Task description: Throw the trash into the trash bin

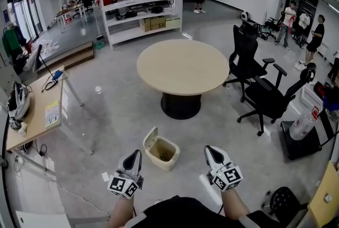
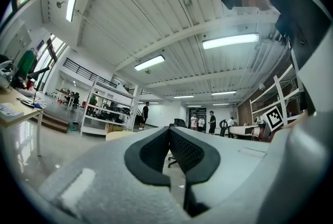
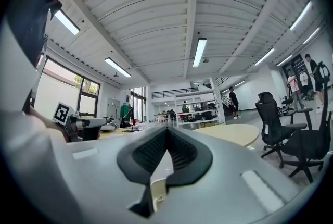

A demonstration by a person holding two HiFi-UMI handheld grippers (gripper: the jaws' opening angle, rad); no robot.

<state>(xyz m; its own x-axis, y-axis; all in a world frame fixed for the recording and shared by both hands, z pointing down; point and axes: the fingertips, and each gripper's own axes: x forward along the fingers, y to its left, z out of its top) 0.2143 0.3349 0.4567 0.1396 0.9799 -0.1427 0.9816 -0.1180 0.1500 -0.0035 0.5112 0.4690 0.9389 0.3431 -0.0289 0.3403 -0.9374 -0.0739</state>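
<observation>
Looking down in the head view, I see the trash bin [image 1: 162,154] standing on the floor [image 1: 106,110] in the lower middle of the frame. It lies between my two grippers and a little above their tips. Its lid [image 1: 150,138] is swung up on the bin's left edge, so the mouth faces straight up and is open from the right side and from the bottom of the frame. The inside looks brownish, and I cannot tell whether any trash lies in it.

The left gripper [image 1: 136,154] sits just beside the bin's lid side, with its jaws closed tip to tip and nothing between them. The right gripper [image 3: 167,129] is also closed and holds nothing I can name; a pale shape shows through the gap below its tips, and I cannot say what it is. It stands further from the bin than the left one, at the lower right.

A small white scrap [image 1: 105,176] lies on the floor at the lower left, beside the left gripper.

As I judge it, this fits either trash already dropped into the bin or trash yet to be picked up. Either way, the bin's clear side faces the right gripper.
</observation>
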